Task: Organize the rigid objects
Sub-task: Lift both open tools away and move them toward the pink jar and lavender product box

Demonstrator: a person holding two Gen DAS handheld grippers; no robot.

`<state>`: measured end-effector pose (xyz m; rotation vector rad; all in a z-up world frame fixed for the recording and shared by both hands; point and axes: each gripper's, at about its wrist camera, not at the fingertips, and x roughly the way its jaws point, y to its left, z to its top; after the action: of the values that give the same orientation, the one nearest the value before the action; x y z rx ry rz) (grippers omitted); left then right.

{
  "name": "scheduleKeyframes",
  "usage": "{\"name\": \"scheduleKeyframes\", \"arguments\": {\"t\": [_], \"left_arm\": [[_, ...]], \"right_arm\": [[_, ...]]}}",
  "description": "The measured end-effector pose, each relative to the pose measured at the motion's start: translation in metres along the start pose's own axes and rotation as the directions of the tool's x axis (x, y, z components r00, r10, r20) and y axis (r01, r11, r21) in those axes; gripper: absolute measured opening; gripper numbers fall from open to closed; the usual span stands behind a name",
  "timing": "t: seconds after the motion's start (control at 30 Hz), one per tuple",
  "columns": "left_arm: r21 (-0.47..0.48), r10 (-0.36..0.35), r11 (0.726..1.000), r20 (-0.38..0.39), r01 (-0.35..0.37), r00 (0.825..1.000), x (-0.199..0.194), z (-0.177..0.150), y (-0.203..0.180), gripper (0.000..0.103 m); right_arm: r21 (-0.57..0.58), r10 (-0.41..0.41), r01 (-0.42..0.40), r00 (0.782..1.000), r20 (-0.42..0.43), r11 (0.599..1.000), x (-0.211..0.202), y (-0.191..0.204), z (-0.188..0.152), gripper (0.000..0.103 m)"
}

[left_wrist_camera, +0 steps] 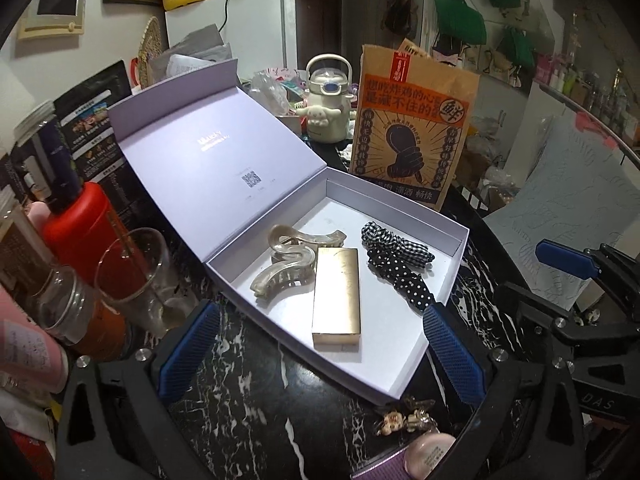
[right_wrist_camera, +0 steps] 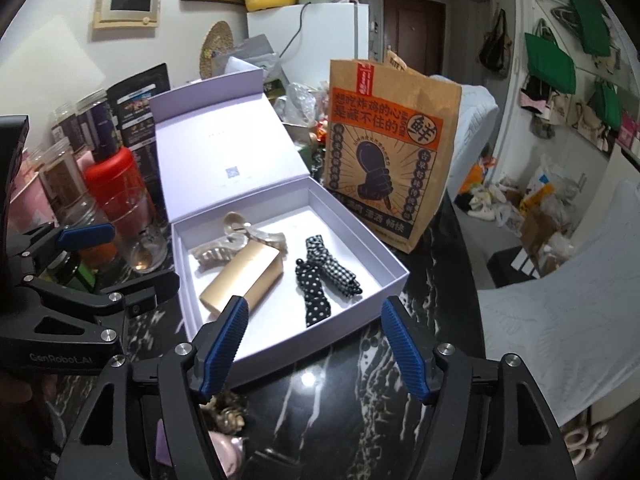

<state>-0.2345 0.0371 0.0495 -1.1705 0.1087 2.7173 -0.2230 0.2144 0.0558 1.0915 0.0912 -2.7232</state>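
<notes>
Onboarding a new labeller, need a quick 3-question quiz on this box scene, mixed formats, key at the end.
1. True or false: the lid of the lilac box is shut.
2. Multiple choice: what lies between the pearly claw clip and the black-and-white fabric ties in the box?
A. a glass jar
B. a gold rectangular case
C. a red bottle
3. Fill in: the left gripper and right gripper both have ____ jaws with nothing between them.

Key
1. False: the lid stands open behind the tray.
2. B.
3. Open.
</notes>
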Motion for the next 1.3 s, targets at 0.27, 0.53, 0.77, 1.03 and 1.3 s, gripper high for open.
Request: {"name": "scheduleKeyframes", "arguments": {"t": [0.27,0.53,0.77,1.03,1.3], "left_arm": [[-0.001,0.007,1.0,0.029,-0.007,1.0,-0.023,-0.013,0.005,0.103],[0.014,0.012,1.0,0.047,-0.012,0.999,-0.043,-0.028,0.007,0.103],[0.018,0.018,1.0,0.054,-0.019,0.998,-0.056,-0.041,0.009,0.103],[0.038,0.062,0.997,0.076,-0.065,0.995,-0.065,-0.058,0.01,0.103],[0.074,-0.007,0.997,0.04,0.004,0.999,-0.065,-0.079,0.006,0.103]], "right_arm": [[-0.01,-0.001,0.001,1.0,0.031,1.0,-0.021,0.012,-0.009,0.074],[0.007,0.0,-0.001,0.999,0.034,1.0,-0.037,0.018,-0.024,0.074],[0.0,0.007,-0.007,0.999,0.038,1.0,-0.047,0.022,-0.035,0.074],[0.013,0.044,-0.044,0.999,0.026,0.999,-0.05,0.027,-0.055,0.074],[0.065,0.132,-0.131,0.991,-0.01,0.989,-0.049,0.031,-0.083,0.074]]}}
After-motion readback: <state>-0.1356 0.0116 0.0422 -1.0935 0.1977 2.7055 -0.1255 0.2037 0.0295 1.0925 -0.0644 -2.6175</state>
